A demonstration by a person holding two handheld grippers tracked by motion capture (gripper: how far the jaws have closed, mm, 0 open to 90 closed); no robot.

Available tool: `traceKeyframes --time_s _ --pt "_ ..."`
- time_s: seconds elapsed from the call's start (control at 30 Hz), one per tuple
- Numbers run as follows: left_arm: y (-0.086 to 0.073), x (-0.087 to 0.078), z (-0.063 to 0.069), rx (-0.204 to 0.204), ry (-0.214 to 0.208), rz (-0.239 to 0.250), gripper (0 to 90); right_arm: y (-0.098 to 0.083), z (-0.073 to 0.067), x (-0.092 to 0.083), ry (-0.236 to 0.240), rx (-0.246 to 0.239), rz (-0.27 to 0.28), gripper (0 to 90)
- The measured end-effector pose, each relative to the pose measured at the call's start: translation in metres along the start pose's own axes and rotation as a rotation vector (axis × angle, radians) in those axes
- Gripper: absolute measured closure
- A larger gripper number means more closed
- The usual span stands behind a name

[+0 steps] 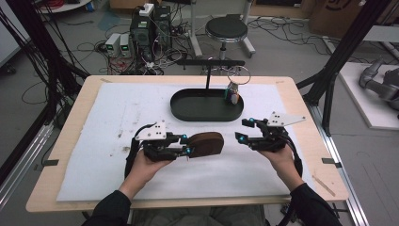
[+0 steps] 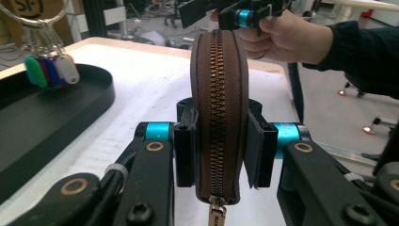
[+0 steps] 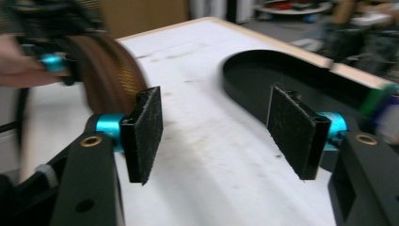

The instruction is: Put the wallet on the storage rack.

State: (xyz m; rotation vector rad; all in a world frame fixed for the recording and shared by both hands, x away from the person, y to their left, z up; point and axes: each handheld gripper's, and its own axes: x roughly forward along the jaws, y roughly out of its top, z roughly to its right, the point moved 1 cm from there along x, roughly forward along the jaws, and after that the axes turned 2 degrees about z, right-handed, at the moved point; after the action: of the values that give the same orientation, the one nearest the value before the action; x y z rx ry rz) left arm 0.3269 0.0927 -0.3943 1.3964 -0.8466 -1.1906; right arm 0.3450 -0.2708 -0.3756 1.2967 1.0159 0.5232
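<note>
Left tongs clamp the brown zip pouch above the tabletop, its long axis running rightward toward the right tongs. Those stand apart and empty, just right of the pouch's free end. Farther off lies the black tray with a key ring; nothing stands between.

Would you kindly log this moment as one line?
left tongs: shut on brown zip pouch | right tongs: open, holding nothing | key ring: in black tray
</note>
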Motion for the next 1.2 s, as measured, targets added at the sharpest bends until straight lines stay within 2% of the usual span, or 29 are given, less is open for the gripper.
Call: traceKeyframes --time_s 0.17,0.3,0.53,0.6,0.93,1.2 --pt "0.008 0.003 -0.003 0.01 0.042 0.001 68.9 -0.008 0.012 -0.011 -0.121 0.044 0.035 36.2" --pt "0.015 0.007 -0.007 0.017 0.081 0.011 68.9 -0.011 0.018 -0.017 -0.14 0.071 0.067 35.2" --pt "0.028 0.013 -0.016 0.024 0.151 0.019 68.8 -0.013 0.02 -0.02 -0.193 0.06 0.068 35.2" --pt "0.031 0.015 -0.02 0.03 0.167 0.007 68.9 -0.014 0.021 -0.021 -0.205 0.057 0.068 35.2" --pt "0.036 0.02 -0.035 0.027 0.232 0.014 68.9 -0.015 0.024 -0.024 -0.249 0.052 0.068 35.2" --pt "0.034 0.023 -0.049 0.017 0.303 0.003 68.9 -0.017 0.028 -0.028 -0.274 0.063 0.069 35.3"
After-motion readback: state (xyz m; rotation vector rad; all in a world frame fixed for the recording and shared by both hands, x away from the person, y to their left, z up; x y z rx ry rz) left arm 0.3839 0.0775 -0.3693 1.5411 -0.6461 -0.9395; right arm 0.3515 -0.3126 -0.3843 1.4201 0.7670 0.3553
